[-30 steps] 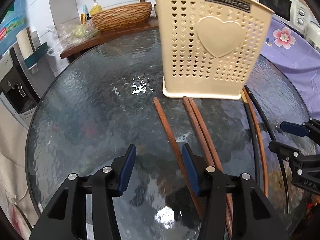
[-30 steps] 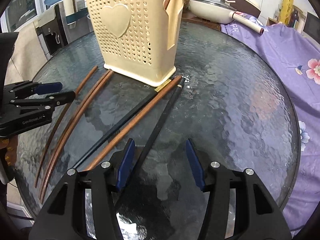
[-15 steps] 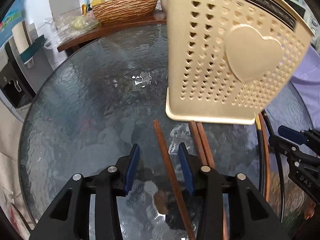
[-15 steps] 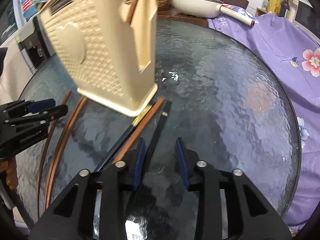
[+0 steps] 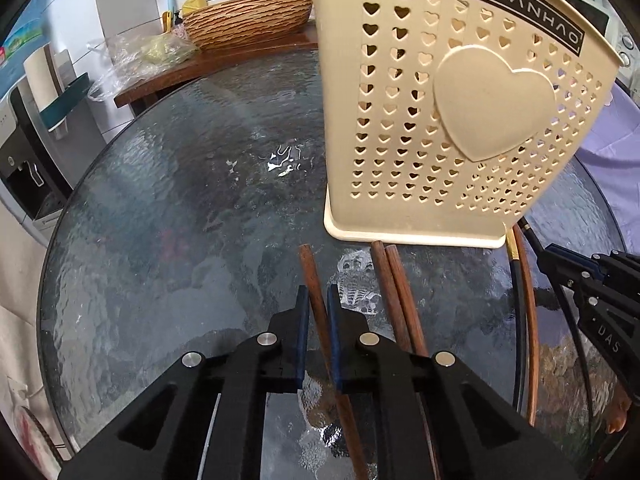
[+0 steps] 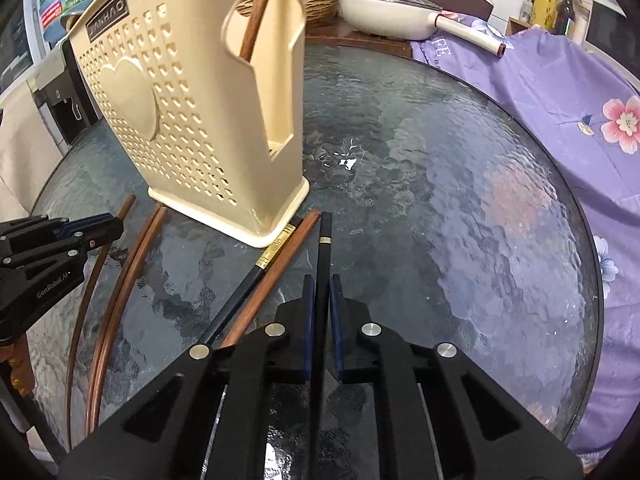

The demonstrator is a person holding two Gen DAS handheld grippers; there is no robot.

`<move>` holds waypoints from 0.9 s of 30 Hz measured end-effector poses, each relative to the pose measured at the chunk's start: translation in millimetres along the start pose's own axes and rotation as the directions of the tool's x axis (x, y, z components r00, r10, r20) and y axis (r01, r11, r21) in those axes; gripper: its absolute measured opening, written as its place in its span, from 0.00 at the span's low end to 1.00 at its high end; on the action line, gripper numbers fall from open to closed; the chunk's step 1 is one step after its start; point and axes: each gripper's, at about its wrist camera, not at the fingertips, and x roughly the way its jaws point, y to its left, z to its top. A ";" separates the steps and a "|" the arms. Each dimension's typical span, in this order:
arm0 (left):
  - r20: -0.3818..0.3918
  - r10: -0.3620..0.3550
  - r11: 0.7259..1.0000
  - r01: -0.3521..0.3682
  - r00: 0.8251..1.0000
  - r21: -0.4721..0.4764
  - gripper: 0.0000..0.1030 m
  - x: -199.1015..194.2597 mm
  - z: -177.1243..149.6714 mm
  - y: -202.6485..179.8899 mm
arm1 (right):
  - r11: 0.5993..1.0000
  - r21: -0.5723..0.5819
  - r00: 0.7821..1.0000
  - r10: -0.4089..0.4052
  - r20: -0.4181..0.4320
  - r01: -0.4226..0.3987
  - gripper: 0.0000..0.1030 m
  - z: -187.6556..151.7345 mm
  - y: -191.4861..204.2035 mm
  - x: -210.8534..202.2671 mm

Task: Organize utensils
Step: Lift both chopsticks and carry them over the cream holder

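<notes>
A brown chopstick (image 5: 316, 304) is pinched between the pads of the left gripper (image 5: 318, 308), and a black chopstick (image 6: 322, 264) is clamped likewise in the right gripper (image 6: 319, 300); both jaws are closed down on their sticks. Each stick lies flat on the glass table (image 6: 460, 200), its long axis running straight ahead along the fingers toward the cream utensil holder (image 5: 440, 120), which stands just beyond both tips. The holder's open top is well above the sticks, so lifting and tipping upright would likely be needed.

A black chopstick (image 6: 323, 248) is clamped between the blue pads of the right gripper (image 6: 319, 300) at six o'clock, its gold-banded end pointed toward twelve, beside the cream utensil holder (image 6: 192, 120) at ten o'clock.
</notes>
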 end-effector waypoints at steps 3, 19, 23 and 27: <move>0.001 -0.006 1.000 0.006 1.000 -0.010 0.08 -1.4 -1.3 3.1 | 1.000 0.019 1.000 0.007 0.004 -0.007 0.08 -3.6 -6.3 -3.1; 0.062 -0.090 0.990 0.096 0.994 -0.102 0.07 -31.0 -1.7 29.6 | 0.956 0.210 0.978 0.188 0.092 -0.203 0.08 -8.1 -53.2 -30.1; 0.106 -0.126 0.985 0.137 0.986 -0.104 0.07 -51.2 1.2 29.8 | 0.944 0.208 0.960 0.226 0.163 -0.258 0.08 -5.4 -56.7 -54.7; 0.142 -0.177 0.975 0.193 0.974 -0.108 0.07 -68.3 7.2 30.8 | 0.934 0.191 0.940 0.260 0.221 -0.303 0.08 -2.3 -57.3 -77.5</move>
